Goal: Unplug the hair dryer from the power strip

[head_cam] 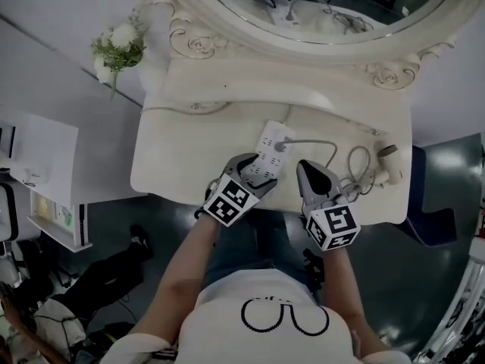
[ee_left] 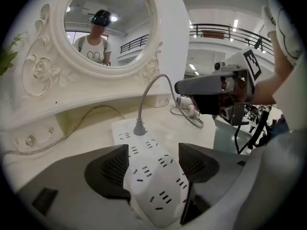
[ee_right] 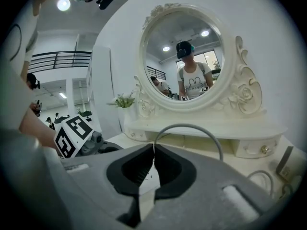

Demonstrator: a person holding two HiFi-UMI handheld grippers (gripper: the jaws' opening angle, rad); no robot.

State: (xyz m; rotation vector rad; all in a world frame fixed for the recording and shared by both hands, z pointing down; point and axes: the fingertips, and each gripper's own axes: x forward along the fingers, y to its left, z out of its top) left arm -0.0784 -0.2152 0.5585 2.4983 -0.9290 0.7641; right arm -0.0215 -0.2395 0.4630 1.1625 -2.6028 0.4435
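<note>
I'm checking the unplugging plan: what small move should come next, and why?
Probably close the left tool on the strip to pin it. Its jaws stand open on either side of the strip's near end, while the plug sits in a far socket and the right tool is shut, holding nothing.

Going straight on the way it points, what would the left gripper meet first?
Probably the white power strip, already between the open jaws of the left gripper; the grey plug sits further along.
</note>
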